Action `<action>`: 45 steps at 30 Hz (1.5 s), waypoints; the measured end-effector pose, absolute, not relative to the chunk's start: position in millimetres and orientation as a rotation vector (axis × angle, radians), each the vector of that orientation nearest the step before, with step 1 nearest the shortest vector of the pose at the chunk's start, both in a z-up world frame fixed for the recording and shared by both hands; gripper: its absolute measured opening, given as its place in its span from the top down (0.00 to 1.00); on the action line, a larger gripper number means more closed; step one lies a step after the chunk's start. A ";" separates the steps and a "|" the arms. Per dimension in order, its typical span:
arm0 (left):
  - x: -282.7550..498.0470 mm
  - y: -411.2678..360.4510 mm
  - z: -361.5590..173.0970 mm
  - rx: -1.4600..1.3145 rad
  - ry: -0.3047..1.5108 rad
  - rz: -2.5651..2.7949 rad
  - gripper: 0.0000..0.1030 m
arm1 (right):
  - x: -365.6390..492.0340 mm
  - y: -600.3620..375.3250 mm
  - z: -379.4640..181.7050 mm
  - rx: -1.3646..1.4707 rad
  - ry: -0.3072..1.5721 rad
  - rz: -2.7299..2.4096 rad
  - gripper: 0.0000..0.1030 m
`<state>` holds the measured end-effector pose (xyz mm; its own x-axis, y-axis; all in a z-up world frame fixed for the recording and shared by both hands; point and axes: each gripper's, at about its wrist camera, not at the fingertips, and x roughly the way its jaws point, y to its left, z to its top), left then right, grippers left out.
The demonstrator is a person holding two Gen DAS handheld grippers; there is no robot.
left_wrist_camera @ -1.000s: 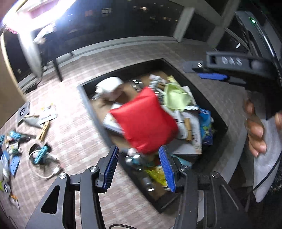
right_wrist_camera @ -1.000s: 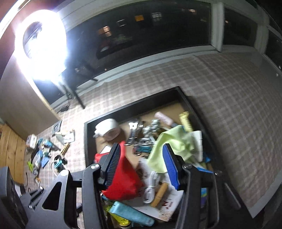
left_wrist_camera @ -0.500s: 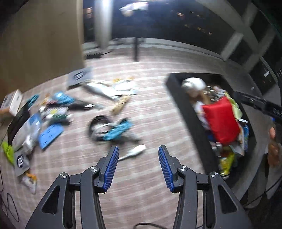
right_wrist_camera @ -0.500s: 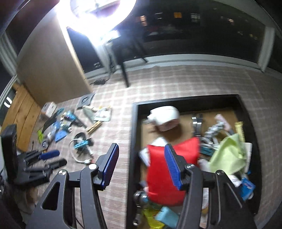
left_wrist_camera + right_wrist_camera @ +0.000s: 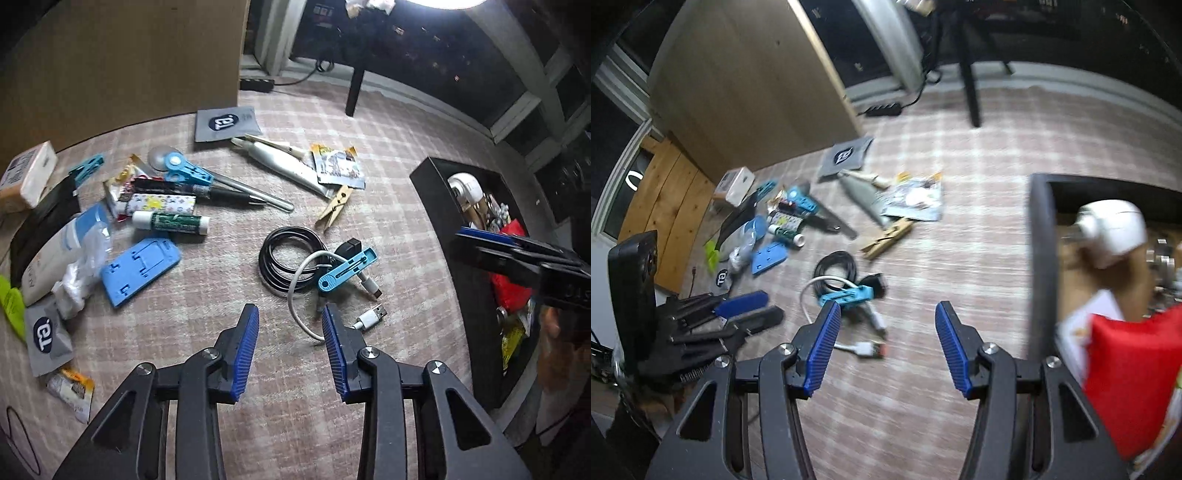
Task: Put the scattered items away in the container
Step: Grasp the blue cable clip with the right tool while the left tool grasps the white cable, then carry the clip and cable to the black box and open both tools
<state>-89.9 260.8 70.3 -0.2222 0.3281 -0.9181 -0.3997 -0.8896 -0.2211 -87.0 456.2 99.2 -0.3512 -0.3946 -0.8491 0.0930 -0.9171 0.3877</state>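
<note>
Container (image 5: 439, 206): black, open-topped (red pouch (image 5: 1126, 384) inside).

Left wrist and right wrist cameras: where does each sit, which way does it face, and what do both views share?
Left wrist: on the left hand-held gripper, open, aimed down at the white cable amid floor clutter; the right hand-held gripper shows at right, over the black container.
Right wrist: on the right hand-held gripper, open, facing the carpet beside the container; the left hand-held gripper shows at lower left.
Shared: cable, wooden clothespin, container, red pouch.
</note>
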 end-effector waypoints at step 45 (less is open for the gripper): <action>-93.8 272.2 56.7 -1.549 0.046 2.070 0.97 | -100.5 431.6 78.9 1.615 -0.510 -2.231 0.84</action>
